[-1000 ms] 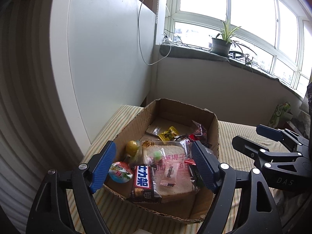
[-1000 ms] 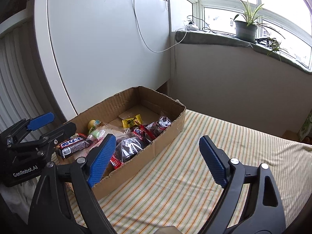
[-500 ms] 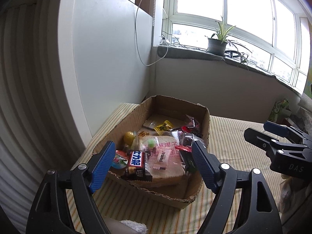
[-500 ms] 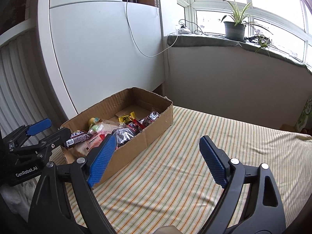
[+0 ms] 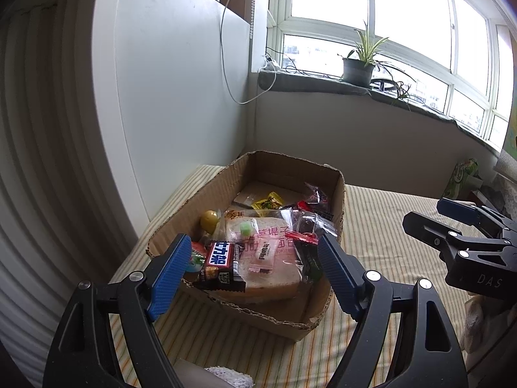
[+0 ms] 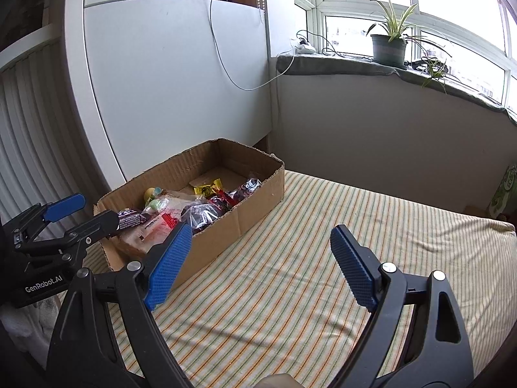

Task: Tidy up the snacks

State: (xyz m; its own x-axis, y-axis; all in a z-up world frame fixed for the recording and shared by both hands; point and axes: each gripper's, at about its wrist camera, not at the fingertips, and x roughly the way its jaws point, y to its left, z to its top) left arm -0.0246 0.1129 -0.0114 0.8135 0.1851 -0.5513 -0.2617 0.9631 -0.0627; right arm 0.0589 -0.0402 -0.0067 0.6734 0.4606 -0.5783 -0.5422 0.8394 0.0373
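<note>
On the striped bedsheet (image 6: 323, 258), a soft and slightly rumpled cloth in yellow, green and orange lines, sits the cardboard box (image 5: 336, 194) that holds the snacks, close to the white panel (image 5: 168, 97) at the left; its near rim is torn and ragged, its walls thin corrugated card. Such a light box on yielding fabric would likely slide or tip if a gripper pressed on one wall or dragged a packet against it. Inside, the snacks are heaped toward the near end and overlap, so pulling one could lift or spill its neighbours over the low torn edge. Largest among them is a bagged slice of bread (image 5: 271, 271) in clear crinkly film, soft enough to crush under a hard squeeze; beside it lie a dark glossy chocolate bar (image 5: 219, 265) with blue lettering, dark shiny packets (image 5: 310, 226) along the right wall, a small yellow wrapper (image 5: 266, 202) farther back, and a smooth yellow ball-shaped sweet (image 5: 209, 220) that might roll. Slick film could slip from the ribbed blue fingers (image 5: 169, 274). Left gripper (image 5: 253, 273) hovers above the near end, spread wide and holding nothing; right gripper (image 6: 258, 263) hangs over bare sheet to the right of the box, likewise spread and empty.
</note>
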